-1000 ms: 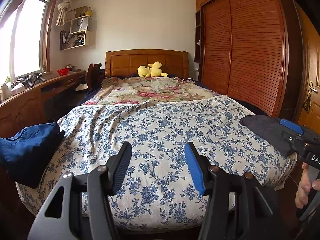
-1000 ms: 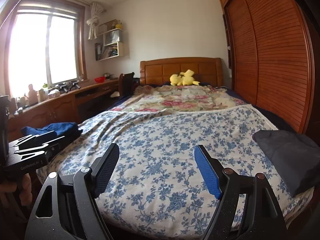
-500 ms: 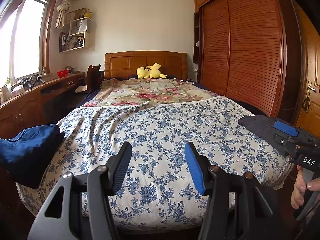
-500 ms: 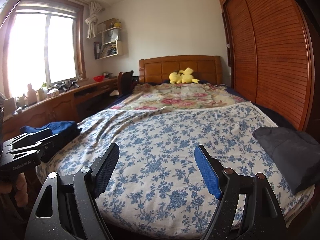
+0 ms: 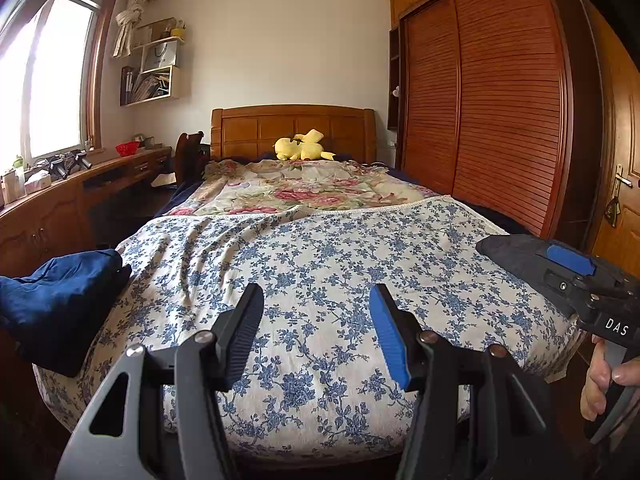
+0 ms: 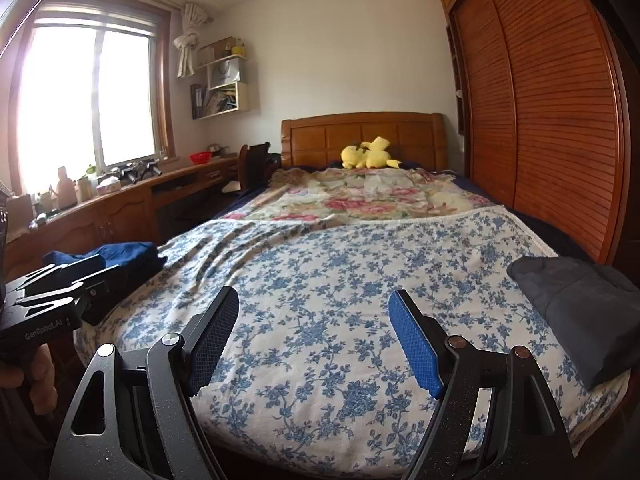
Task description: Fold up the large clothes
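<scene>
Left wrist cam: left gripper point(image 5: 316, 332) was hovering over the foot of the bed, jaws apart w/ nothing between them, just the blue-flower bedspread point(image 5: 320, 264) showing thru the gap. Navy garment point(image 5: 60, 300) sat bunched on the bed's left corner, hanging a bit over the edge. Dark grey folded garment point(image 5: 516, 256) was on the right corner, w/ the right gripper point(image 5: 576, 272) in front of it, a hand point(image 5: 604, 384) round its handle. Yellow plush point(image 5: 302, 148) up by the headboard, floral quilt point(image 5: 296, 192) behind the bedspread.

Right wrist cam: right gripper point(image 6: 316, 340) also spread wide, empty, pointing at the middle of the bedspread point(image 6: 340, 280). Grey garment point(image 6: 576, 316) lay just right of the blue pad, not touching it afaict. Navy garment point(image 6: 120, 256) was far left, partly behind the left gripper point(image 6: 60, 292); from here couldn't tell how that one's jaws stood. Wardrobe point(image 6: 560, 120) ran along the right, window point(image 6: 88, 92) on the left.
</scene>
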A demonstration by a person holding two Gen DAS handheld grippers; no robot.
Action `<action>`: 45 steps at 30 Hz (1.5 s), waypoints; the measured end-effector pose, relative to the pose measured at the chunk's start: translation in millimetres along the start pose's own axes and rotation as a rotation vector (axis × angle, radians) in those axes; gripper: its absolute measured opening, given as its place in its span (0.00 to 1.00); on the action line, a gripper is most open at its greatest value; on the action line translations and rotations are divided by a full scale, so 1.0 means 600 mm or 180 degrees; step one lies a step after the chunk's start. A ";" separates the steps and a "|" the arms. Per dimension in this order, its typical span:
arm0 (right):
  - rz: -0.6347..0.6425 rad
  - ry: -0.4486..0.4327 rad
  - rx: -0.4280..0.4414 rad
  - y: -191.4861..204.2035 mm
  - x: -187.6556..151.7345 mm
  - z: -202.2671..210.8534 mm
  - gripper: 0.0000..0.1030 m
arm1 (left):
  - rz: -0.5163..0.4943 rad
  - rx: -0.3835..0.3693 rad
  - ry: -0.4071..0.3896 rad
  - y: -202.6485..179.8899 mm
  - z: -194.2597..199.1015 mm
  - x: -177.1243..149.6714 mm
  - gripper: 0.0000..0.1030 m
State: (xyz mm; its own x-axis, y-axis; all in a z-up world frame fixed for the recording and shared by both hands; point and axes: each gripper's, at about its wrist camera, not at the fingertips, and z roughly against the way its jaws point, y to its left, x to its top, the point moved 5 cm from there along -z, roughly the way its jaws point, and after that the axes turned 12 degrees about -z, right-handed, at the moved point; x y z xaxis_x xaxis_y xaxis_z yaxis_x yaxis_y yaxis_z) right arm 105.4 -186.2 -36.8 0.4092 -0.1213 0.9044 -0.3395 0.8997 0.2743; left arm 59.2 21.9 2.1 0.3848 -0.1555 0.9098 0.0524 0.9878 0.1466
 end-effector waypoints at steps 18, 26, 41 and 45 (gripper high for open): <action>-0.0004 0.0028 -0.0024 -0.004 -0.004 -0.002 0.77 | 0.0037 0.0022 0.0058 0.006 -0.005 -0.007 0.53; -0.0005 0.0029 -0.0023 -0.005 -0.003 -0.003 0.77 | 0.0041 0.0024 0.0055 0.008 -0.008 -0.006 0.53; -0.0002 0.0011 0.0004 -0.003 0.001 0.001 0.77 | 0.0009 0.0017 0.0005 0.005 0.007 -0.003 0.53; -0.0001 0.0003 0.0015 -0.002 0.004 0.002 0.77 | 0.0006 0.0029 -0.0003 0.005 0.007 -0.002 0.53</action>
State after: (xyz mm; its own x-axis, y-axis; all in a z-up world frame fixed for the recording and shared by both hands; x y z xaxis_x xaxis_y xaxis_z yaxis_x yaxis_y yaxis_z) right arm 105.5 -187.9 -34.6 0.4101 -0.1211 0.9040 -0.3435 0.8977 0.2760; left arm 55.1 25.3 3.1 0.3840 -0.1536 0.9105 0.0431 0.9880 0.1485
